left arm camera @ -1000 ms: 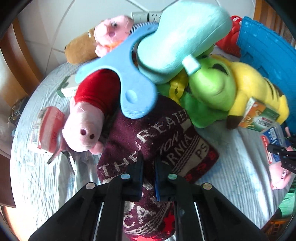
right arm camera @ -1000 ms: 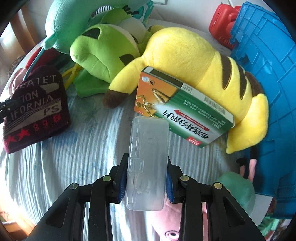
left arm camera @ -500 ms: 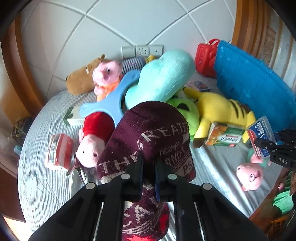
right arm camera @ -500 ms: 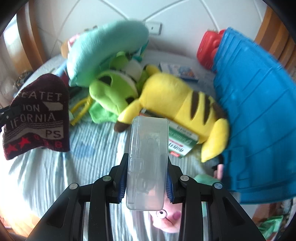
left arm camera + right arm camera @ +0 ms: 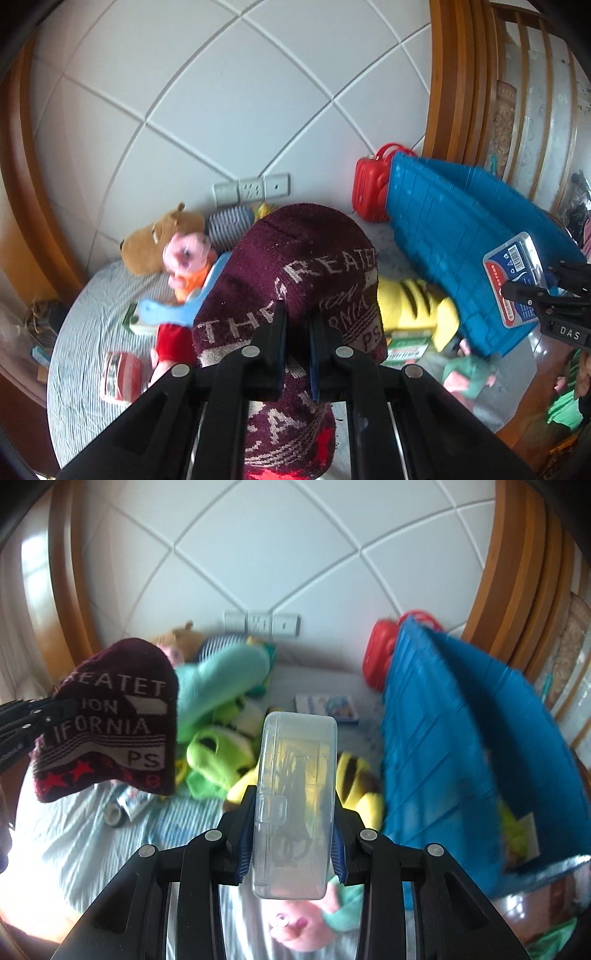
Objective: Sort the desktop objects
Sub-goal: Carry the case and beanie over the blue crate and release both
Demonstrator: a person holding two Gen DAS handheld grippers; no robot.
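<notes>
Your left gripper (image 5: 295, 332) is clamped on the maroon knit beanie with white lettering (image 5: 295, 273); your right gripper (image 5: 291, 834) pinches the clear plastic hinged case (image 5: 295, 794) by its long sides. Both are carried above the clutter, likely for sorting. Below: plush toys on the grey striped tablecloth (image 5: 192, 812), the blue plastic crate (image 5: 443, 720) right. Beyond, a white tiled wall (image 5: 221, 110).

Ahead of me stands a white tiled wall (image 5: 229, 110) with a row of wall sockets (image 5: 252, 189) low down. Curved wooden frames (image 5: 517, 572) flank the wall on both sides.
</notes>
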